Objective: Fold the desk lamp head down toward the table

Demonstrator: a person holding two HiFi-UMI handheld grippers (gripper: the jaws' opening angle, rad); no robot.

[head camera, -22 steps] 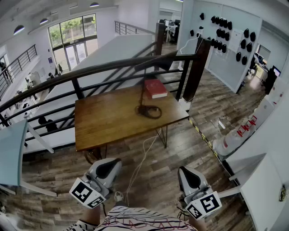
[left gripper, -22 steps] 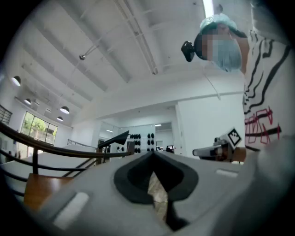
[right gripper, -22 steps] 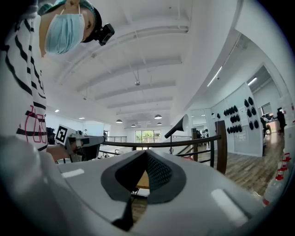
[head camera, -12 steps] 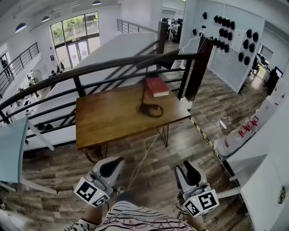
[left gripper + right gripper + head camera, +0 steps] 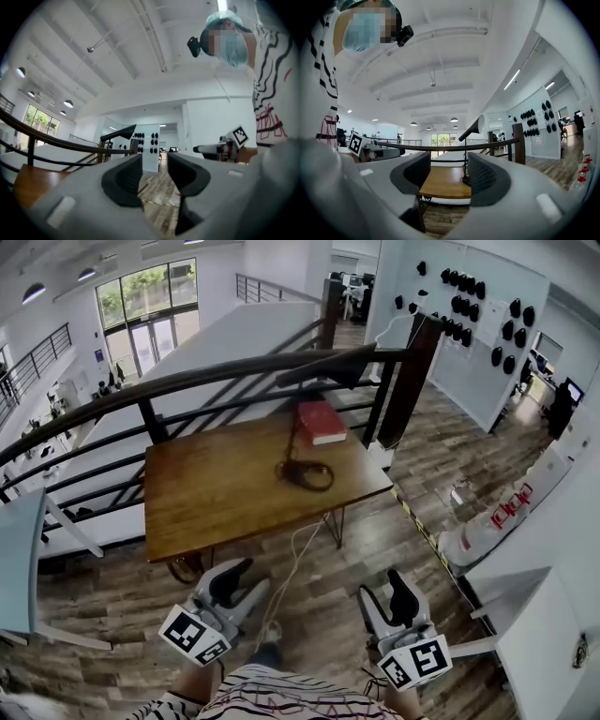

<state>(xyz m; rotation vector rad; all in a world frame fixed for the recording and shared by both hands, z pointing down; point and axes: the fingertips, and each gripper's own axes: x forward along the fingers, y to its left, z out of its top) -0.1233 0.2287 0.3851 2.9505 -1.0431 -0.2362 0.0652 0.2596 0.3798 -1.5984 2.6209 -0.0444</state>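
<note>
Two grippers hover over the floor, well short of the wooden table, and both are empty. The left gripper has its jaws partly spread with only floorboards between them. The right gripper has its jaws spread wide and frames the table from afar. The desk lamp stands toward the table's far right, at about 12 o'clock from the person. Its stem is upright and its black cone head is raised to the height of the railing's top bar, so the head is not yet folded.

Several things could go wrong. The stem is tall and the base looks light, so a one-sided push on the head could tip or slide the lamp unless the other gripper steadies the base. The head appears close to the rail, so a reaching jaw could knock the bar. The white cable hangs from the table's near edge, at 6 o'clock of the base, down to the floor between the grippers, where a foot or a gripper could snag it and drag the lamp.

The red book lies at 1 o'clock of the base, possibly where the head comes down. At 3 o'clock, well apart, white canisters with red markings stand on the floor.
</note>
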